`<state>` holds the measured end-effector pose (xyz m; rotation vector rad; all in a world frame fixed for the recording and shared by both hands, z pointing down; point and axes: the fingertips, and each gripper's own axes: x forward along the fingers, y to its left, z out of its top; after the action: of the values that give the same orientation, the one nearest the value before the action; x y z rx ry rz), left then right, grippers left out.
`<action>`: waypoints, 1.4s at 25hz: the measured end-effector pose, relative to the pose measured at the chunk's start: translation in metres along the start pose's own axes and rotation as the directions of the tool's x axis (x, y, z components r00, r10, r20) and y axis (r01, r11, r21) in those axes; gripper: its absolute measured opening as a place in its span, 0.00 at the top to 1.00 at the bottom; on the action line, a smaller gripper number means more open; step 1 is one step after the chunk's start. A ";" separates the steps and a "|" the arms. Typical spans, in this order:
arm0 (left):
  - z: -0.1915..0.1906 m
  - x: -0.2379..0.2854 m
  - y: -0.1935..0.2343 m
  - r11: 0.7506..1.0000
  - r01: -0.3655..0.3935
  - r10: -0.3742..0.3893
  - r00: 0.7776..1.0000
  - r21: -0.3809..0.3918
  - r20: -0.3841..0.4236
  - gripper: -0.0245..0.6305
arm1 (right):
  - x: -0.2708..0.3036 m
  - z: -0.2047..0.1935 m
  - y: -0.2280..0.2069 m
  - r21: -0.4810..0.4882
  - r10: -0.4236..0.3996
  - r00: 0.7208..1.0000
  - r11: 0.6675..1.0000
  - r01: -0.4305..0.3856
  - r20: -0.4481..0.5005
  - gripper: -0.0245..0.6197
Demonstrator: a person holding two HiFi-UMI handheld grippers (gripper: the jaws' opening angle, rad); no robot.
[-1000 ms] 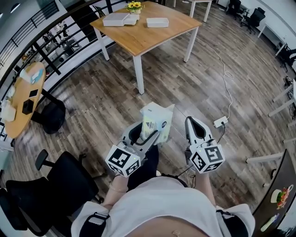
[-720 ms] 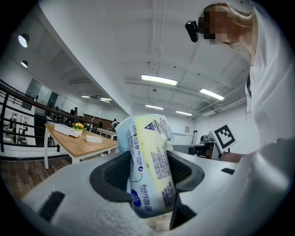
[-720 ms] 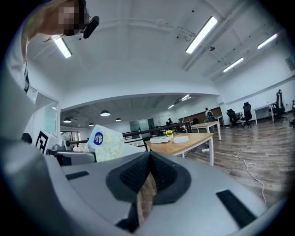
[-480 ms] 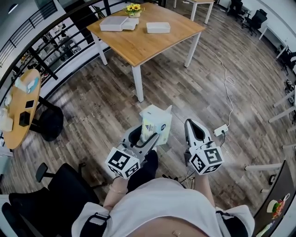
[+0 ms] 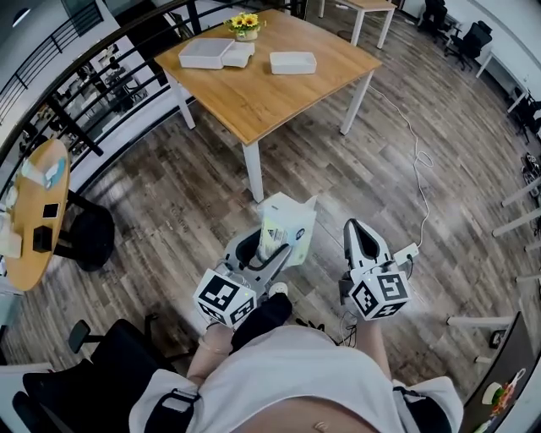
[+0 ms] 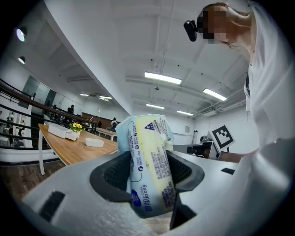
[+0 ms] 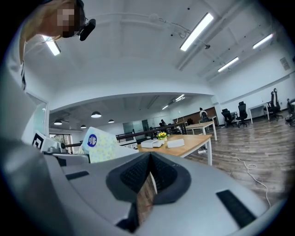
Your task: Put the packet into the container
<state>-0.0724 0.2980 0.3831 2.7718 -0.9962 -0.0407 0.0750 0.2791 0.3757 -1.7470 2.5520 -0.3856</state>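
Note:
A pale yellow and blue packet point(image 5: 287, 221) stands upright between the jaws of my left gripper point(image 5: 269, 247), which is shut on it. In the left gripper view the packet point(image 6: 148, 162) fills the gap between the black pads and sticks out above them. My right gripper point(image 5: 354, 227) is held beside it at the same height, shut with nothing in it point(image 7: 150, 174). Far ahead a wooden table point(image 5: 279, 89) carries a white lidded container point(image 5: 204, 52) and a smaller white container point(image 5: 293, 62). In the right gripper view the packet point(image 7: 99, 145) shows at the left.
A pot of yellow flowers point(image 5: 245, 24) stands at the table's back edge. A white cable and power strip point(image 5: 408, 251) lie on the wood floor to the right. Black office chairs point(image 5: 89, 232) and a round side table point(image 5: 32, 211) are at the left, by a railing.
The table has drawn slightly nearer and shifted in the head view as the person moves toward it. Both grippers keep the same pose, the packet still held.

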 end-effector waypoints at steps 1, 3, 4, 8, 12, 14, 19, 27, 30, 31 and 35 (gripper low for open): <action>0.001 0.004 0.008 1.000 -0.002 0.002 1.000 0.001 0.001 0.62 | 0.008 0.001 -0.004 0.003 -0.006 1.000 1.000 0.006 0.002 0.95; 0.003 0.014 0.023 1.000 -0.006 0.006 1.000 0.004 0.001 0.62 | 0.024 0.005 -0.012 0.014 -0.013 1.000 1.000 0.013 0.011 0.95; 0.004 0.017 0.030 1.000 -0.007 0.007 1.000 0.005 0.001 0.62 | 0.030 0.007 -0.015 0.023 -0.015 1.000 1.000 0.015 0.018 0.95; 0.006 0.028 0.052 1.000 -0.004 0.004 1.000 0.010 0.004 0.62 | 0.050 0.010 -0.022 0.049 -0.024 0.998 0.999 0.021 0.051 0.95; 0.010 0.034 0.064 1.000 -0.008 0.008 1.000 0.016 0.012 0.62 | 0.068 0.013 -0.024 0.037 -0.013 0.999 0.999 0.011 0.049 0.95; 0.009 0.035 0.069 1.000 -0.013 0.013 1.000 0.006 0.013 0.62 | 0.074 0.014 -0.025 0.033 -0.008 0.999 0.999 0.006 0.050 0.95; 0.011 0.034 0.078 1.000 -0.020 0.020 1.000 0.002 0.011 0.62 | 0.081 0.017 -0.023 0.040 -0.004 0.999 0.999 0.001 0.053 0.95; 0.010 0.045 0.092 1.000 -0.024 0.024 1.000 -0.013 0.003 0.62 | 0.093 0.020 -0.029 0.044 -0.007 0.999 0.999 0.005 0.041 0.95; 0.008 0.054 0.099 1.000 -0.024 0.024 1.000 -0.018 -0.002 0.62 | 0.104 0.020 -0.033 0.049 -0.001 0.999 0.999 -0.001 0.035 0.95; 0.008 0.057 0.102 1.000 -0.026 0.026 1.000 -0.017 -0.002 0.62 | 0.108 0.019 -0.034 0.055 0.002 0.999 0.998 -0.004 0.034 0.95; 0.009 0.076 0.120 0.999 -0.041 0.041 0.999 -0.011 -0.008 0.62 | 0.130 0.021 -0.046 0.058 0.018 0.999 0.998 -0.019 0.028 0.95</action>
<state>-0.0894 0.1581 0.4003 2.7391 -1.0469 -0.0297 0.0722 0.1396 0.3802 -1.6959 2.5098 -0.4269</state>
